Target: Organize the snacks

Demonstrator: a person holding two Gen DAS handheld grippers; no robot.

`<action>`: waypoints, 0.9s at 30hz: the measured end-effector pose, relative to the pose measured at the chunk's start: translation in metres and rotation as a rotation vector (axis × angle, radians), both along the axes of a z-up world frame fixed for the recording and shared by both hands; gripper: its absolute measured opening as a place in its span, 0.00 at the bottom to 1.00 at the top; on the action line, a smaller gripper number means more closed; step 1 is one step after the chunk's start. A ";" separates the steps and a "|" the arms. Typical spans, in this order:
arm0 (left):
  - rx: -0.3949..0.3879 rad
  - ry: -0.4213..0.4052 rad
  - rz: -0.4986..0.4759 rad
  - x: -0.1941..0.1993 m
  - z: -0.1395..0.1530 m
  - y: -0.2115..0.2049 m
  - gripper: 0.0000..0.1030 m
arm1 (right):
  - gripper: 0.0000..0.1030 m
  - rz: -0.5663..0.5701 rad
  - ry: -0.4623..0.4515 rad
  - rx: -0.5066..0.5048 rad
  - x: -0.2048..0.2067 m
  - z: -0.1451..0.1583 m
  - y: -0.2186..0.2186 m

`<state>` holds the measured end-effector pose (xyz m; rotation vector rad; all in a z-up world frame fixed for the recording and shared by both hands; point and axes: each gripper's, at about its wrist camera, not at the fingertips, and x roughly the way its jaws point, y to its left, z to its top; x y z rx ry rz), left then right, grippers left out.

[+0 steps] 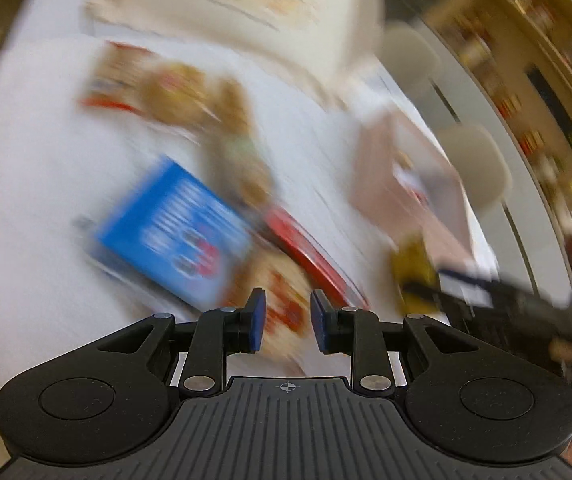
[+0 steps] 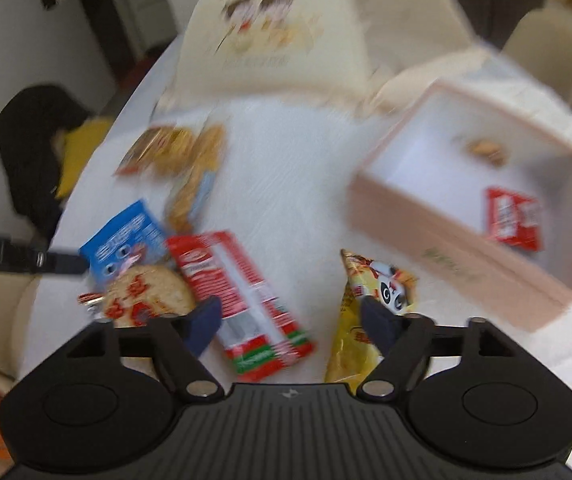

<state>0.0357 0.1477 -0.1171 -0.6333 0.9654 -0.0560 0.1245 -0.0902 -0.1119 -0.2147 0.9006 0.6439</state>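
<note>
Left gripper [image 1: 288, 320]: jaws narrowly apart, nothing clamped; a round red-printed cracker pack [image 1: 281, 300] shows blurred in the gap, whether touched I cannot tell
Blue rectangular snack packet [image 2: 123, 240]: far left of the pile on the white table [image 2: 286, 160], beside the round pack
Red-and-white long snack box [image 2: 241, 300]: long axis runs away from the camera, leaning left; lies just inside the right gripper's left finger
Right gripper [image 2: 292, 316]: jaws wide, empty, pointing steeply down over the table
Yellow crinkled panda bag [image 2: 366, 312]: just by the right finger, upright-ish
Pink open cardboard box [image 2: 466, 248]: well right, holding a small red packet [image 2: 512, 220]
Nearer hand: right, judged best placed for the long box
</note>
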 end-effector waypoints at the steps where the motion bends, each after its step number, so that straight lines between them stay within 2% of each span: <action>1: -0.004 0.007 -0.040 0.001 -0.001 -0.008 0.27 | 0.78 -0.028 -0.031 -0.010 0.000 -0.001 -0.003; 4: -0.002 0.043 -0.169 0.010 -0.008 -0.037 0.27 | 0.78 -0.115 -0.071 -0.010 0.006 -0.003 -0.012; 7: 0.039 0.082 -0.221 0.018 -0.023 -0.052 0.27 | 0.79 -0.095 -0.055 0.027 0.004 -0.003 -0.013; 10: 0.077 0.109 -0.150 0.017 -0.030 -0.041 0.27 | 0.79 -0.004 -0.006 0.065 -0.009 -0.004 -0.003; 13: 0.118 0.090 -0.016 0.005 -0.020 -0.009 0.23 | 0.79 0.059 0.038 0.052 -0.020 -0.016 0.016; 16: 0.163 0.070 0.125 -0.011 -0.006 0.027 0.24 | 0.79 0.086 0.079 0.045 -0.033 -0.027 0.027; 19: 0.136 0.059 0.242 -0.030 0.001 0.056 0.24 | 0.79 0.123 0.048 0.052 -0.046 -0.028 0.037; 22: 0.112 0.075 0.332 -0.046 -0.002 0.076 0.24 | 0.79 0.215 0.013 0.047 -0.057 -0.027 0.057; 24: 0.094 0.096 0.354 -0.047 -0.007 0.083 0.24 | 0.80 0.276 -0.016 0.027 -0.062 -0.029 0.075; 27: 0.061 0.115 0.346 -0.050 -0.014 0.077 0.24 | 0.81 0.331 0.003 -0.016 -0.059 -0.044 0.103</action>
